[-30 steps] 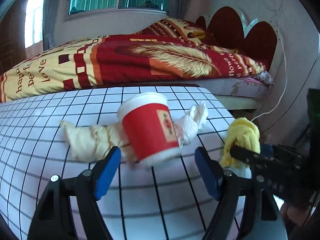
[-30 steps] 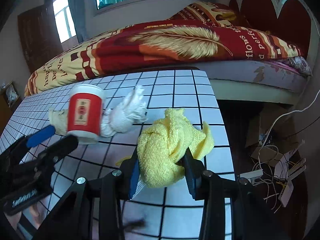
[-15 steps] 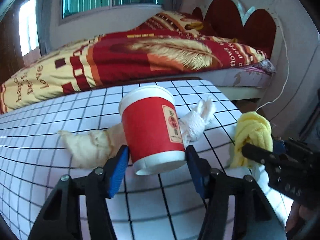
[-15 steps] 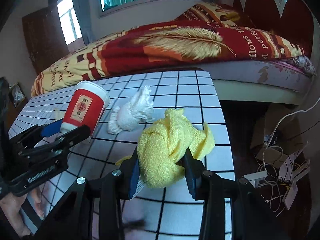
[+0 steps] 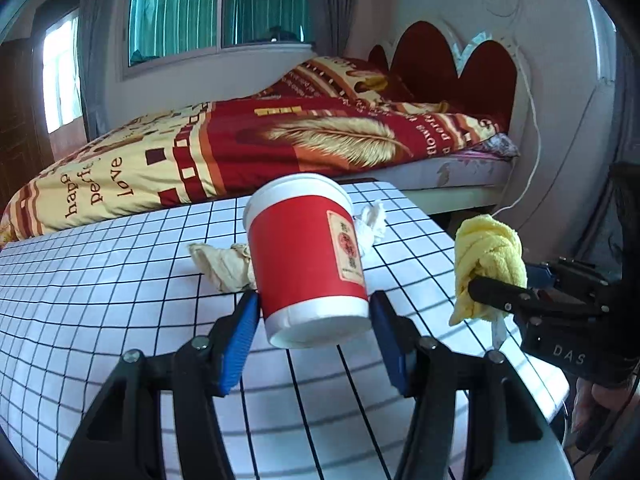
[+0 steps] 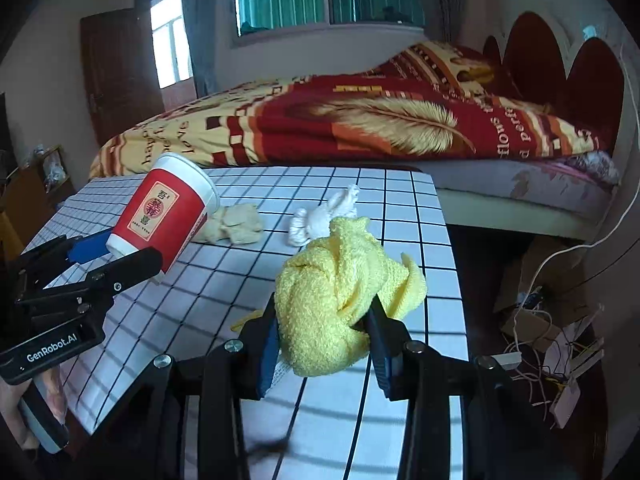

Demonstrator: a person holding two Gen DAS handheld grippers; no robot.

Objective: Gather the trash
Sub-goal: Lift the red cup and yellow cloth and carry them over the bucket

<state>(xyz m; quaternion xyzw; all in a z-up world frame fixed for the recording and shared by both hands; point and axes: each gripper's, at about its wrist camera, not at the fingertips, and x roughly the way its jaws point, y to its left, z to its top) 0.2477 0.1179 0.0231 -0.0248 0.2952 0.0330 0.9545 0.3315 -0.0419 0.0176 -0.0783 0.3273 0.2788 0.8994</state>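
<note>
My left gripper [image 5: 312, 318] is shut on a red paper cup [image 5: 304, 256] with a white rim, held tilted above the grid-patterned table [image 5: 100, 280]. From the right wrist view the same cup [image 6: 164, 208] leans to the right in the left gripper [image 6: 116, 252]. My right gripper [image 6: 323, 320] is shut on a bunched yellow cloth [image 6: 340, 280], lifted off the table; it shows at the right as the yellow cloth [image 5: 488, 252] in the right gripper [image 5: 504, 286]. A crumpled beige paper [image 6: 236, 224] and a crumpled white tissue [image 6: 324, 216] lie on the table beyond both grippers.
A bed with a red and yellow blanket [image 5: 280, 148] runs behind the table, with a scalloped headboard [image 6: 560, 80] at the right. Past the table's right edge [image 6: 448, 240] the floor holds tangled cables and boxes [image 6: 548, 320]. A hand [image 6: 24, 408] grips the left tool.
The left jaws closed on the cup and lifted it, tilted, off the table. Both grippers rose and drew back; the beige paper and white tissue now lie farther off.
</note>
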